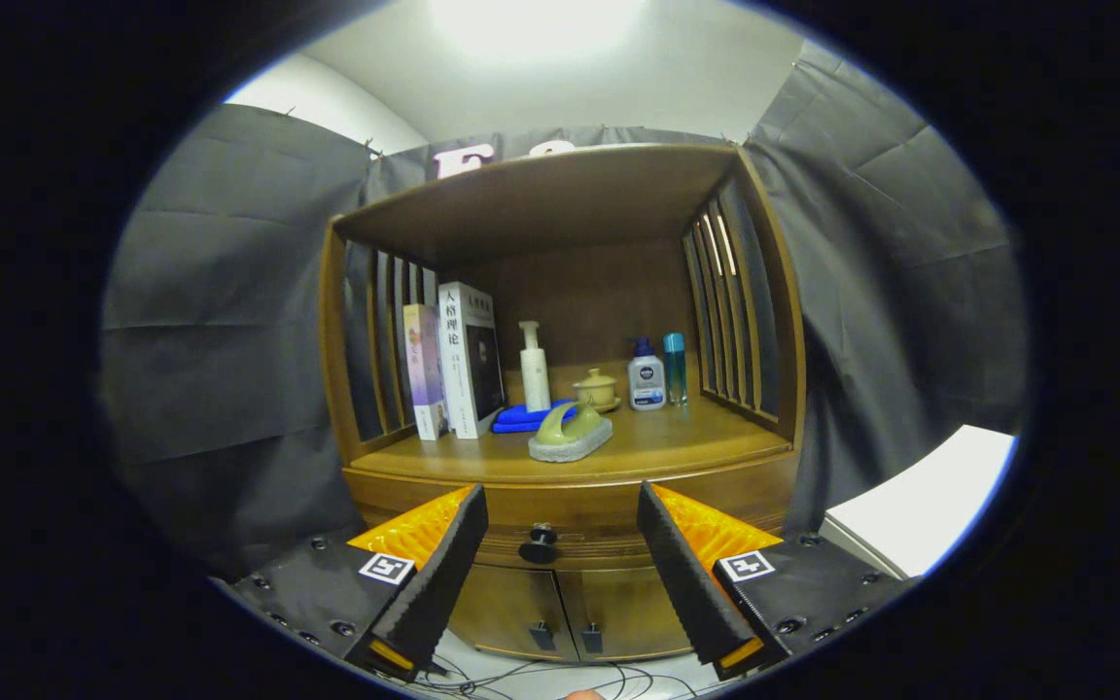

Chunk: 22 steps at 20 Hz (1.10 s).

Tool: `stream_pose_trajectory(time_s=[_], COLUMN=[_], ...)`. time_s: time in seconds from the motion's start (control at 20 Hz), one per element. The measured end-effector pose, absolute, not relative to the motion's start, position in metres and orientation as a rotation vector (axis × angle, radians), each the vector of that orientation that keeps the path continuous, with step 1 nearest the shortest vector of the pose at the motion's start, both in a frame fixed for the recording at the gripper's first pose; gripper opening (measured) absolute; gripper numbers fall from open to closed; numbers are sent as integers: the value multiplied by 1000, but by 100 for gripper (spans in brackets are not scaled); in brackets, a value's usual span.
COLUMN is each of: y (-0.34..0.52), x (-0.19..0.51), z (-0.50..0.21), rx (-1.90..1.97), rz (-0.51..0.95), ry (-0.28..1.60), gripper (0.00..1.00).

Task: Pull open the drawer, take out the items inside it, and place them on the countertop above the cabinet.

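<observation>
The drawer (560, 515) sat shut at lower centre, long axis left-right, its knob (539, 542) facing the gripper (560, 574) between the spread, empty jaws. Above, the counter (696, 442) carried books (453, 360), bottles (647, 374) and a brush (570, 435); labels too small to read.

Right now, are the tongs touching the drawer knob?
Apart. The gripper view shows the tongs open, the drawer knob framed between them with clear gaps either side.

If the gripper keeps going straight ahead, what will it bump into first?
Probably the drawer knob. The open gripper points at the cabinet's drawer front, with the knob sitting between its fingers. How far off it is stays unclear in this fisheye view.
</observation>
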<state>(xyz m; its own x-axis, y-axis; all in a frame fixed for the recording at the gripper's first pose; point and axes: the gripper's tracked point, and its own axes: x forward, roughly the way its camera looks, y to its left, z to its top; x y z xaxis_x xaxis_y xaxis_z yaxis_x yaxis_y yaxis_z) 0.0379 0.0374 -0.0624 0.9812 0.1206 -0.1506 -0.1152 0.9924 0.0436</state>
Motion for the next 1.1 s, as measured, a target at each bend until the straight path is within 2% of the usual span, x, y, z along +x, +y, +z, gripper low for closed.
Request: stream_pose_trajectory(time_s=[0.35, 1.1], y=[6, -2], x=[-22, -32], z=[-40, -40], rx=[23, 48], rz=[86, 81], ry=[114, 129], gripper=[98, 98])
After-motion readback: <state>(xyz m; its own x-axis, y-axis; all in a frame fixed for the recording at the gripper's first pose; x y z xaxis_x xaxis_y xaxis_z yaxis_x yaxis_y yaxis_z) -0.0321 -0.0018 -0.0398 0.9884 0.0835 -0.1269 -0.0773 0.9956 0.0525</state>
